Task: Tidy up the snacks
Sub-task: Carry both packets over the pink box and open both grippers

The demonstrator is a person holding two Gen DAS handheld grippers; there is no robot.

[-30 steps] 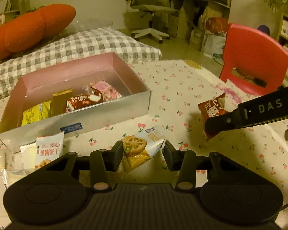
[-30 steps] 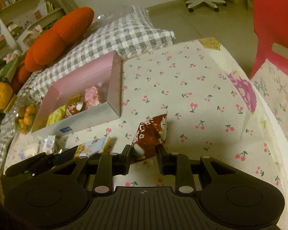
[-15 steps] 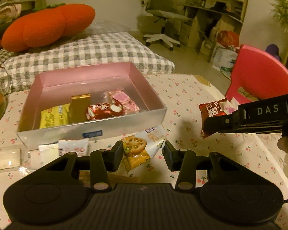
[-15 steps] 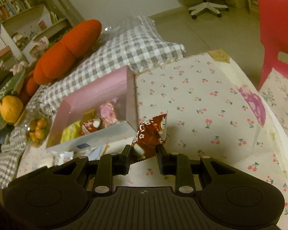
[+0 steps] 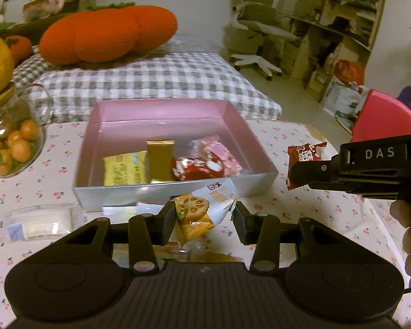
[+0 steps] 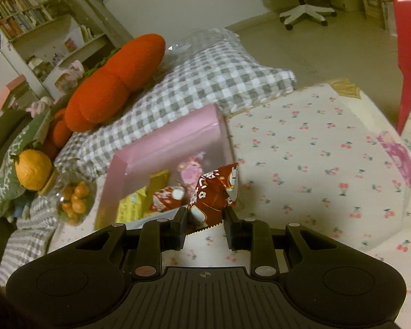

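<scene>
A pink open box (image 5: pixel 161 115) stands on the cherry-print table, also in the right wrist view (image 6: pixel 172 142). It holds a yellow packet (image 5: pixel 124 168), a gold bar (image 5: pixel 160 160), a red packet (image 5: pixel 197 167) and a pink packet (image 5: pixel 213 148). My left gripper (image 5: pixel 204 219) is shut on a cookie packet (image 5: pixel 198 209), lifted just before the box's front wall. My right gripper (image 6: pixel 205 227) is shut on a red snack packet (image 6: pixel 215 192), held by the box's right side; the packet also shows in the left wrist view (image 5: pixel 302 159).
A glass jar of small oranges (image 5: pixel 11 139) stands left of the box. Clear-wrapped snacks (image 5: pixel 38 219) lie at front left. A checked cushion (image 5: pixel 150 82) with an orange plush (image 5: pixel 106 34) lies behind the table. A red chair (image 6: pixel 408 54) stands at the right.
Both grippers have risen and moved toward the box with their packets. The box now sits closer and more centred in both views.
</scene>
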